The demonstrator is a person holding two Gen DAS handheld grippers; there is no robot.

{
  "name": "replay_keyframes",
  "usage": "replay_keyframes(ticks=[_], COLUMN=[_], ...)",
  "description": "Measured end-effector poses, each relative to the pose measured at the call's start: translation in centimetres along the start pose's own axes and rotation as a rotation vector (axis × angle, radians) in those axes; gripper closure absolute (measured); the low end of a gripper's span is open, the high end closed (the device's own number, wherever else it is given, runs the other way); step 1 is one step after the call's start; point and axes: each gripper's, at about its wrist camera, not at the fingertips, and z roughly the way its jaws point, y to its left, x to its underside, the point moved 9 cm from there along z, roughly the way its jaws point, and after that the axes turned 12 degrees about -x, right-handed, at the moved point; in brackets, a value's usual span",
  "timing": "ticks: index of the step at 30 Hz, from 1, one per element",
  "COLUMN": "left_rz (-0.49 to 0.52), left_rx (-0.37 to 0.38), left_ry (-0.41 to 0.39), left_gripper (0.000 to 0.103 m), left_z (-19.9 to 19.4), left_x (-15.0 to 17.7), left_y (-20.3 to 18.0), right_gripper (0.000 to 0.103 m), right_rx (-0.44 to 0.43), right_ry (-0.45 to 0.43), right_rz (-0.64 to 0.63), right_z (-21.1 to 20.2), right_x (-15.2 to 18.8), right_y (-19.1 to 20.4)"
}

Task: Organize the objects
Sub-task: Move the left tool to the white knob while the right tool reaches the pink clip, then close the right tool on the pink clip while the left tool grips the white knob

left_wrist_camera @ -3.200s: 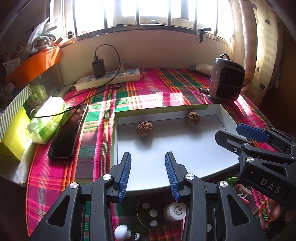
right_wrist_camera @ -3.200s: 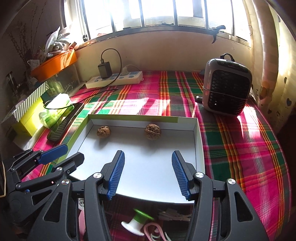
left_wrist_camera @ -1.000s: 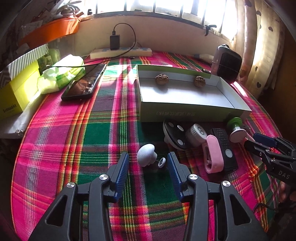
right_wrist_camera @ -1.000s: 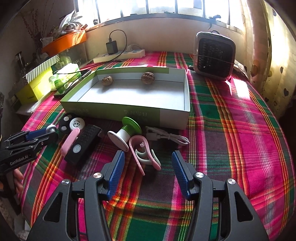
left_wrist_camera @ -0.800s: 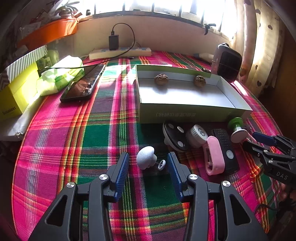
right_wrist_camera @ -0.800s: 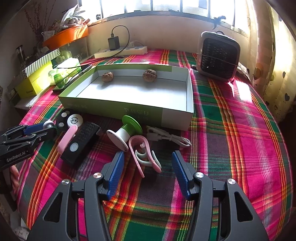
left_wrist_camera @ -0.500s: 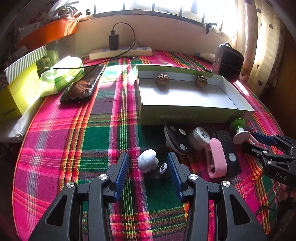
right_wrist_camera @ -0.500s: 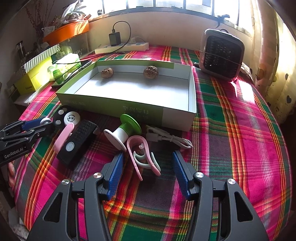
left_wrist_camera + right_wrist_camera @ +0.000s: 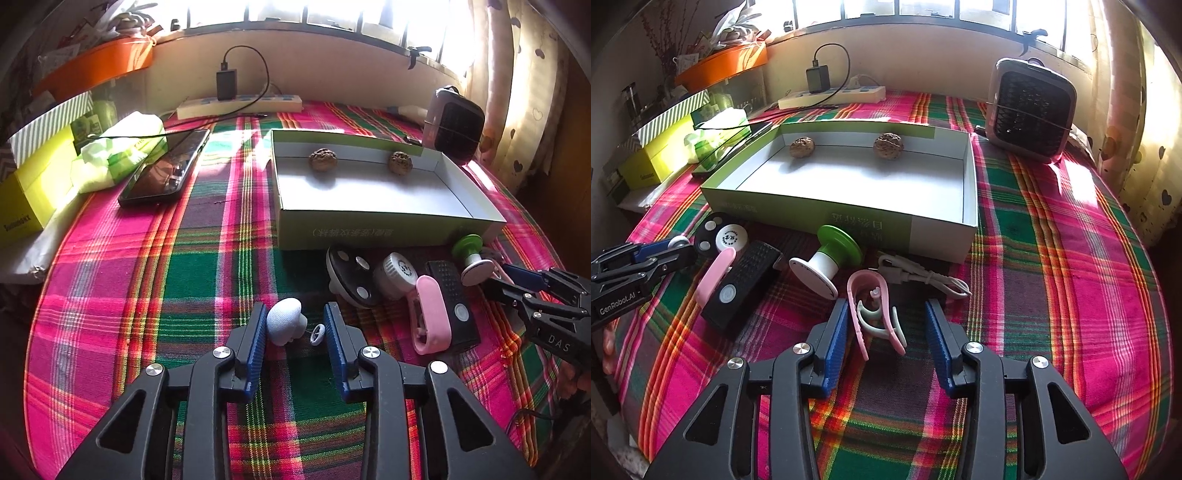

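We hold the left gripper (image 9: 293, 326) low over the plaid cloth on the desk (image 9: 192, 266), its jaws just closing in on the small white mushroom-shaped piece (image 9: 283, 320). That piece lies on its side between the blue pads, cap toward the left pad (image 9: 258, 334) and touching or nearly touching it — its stem and a little ring (image 9: 317, 334) run across the gripper toward the right pad, where a slim gap seems to remain. We cannot call it a firm grip.

Our right gripper (image 9: 886, 338) has also just been closing, its jaws set on either side of the pink clip (image 9: 873, 308), not yet pressing it. The clip is a U shape with a pale mint piece nested inside; its closed bend points away from us toward the green box (image 9: 849, 218), its two legs run back between the pads, and the left leg lies just beside the left pad.

Beyond the clip lie a white cable (image 9: 923, 277) and a green-and-white spool (image 9: 827, 260), tipped over against the box's front wall. Two walnuts (image 9: 888, 146) sit along the box's far wall, well apart.
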Motion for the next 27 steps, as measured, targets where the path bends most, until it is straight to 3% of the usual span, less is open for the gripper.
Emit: replay_keyframes(ticks=[7, 27], left_rz=[0.0, 0.008], left_rx=[0.013, 0.017], left_ry=[-0.001, -0.001], left_gripper=[0.074, 0.074], left_z=[-0.19, -0.25], left_x=[0.06, 0.06], left_y=[-0.27, -0.5], right_gripper=[0.079, 0.079], right_rx=[0.0, 0.004], right_ry=[-0.006, -0.008], right_rz=[0.011, 0.014], right_z=[-0.16, -0.23], right_x=[0.0, 0.08], right_y=[-0.21, -0.3])
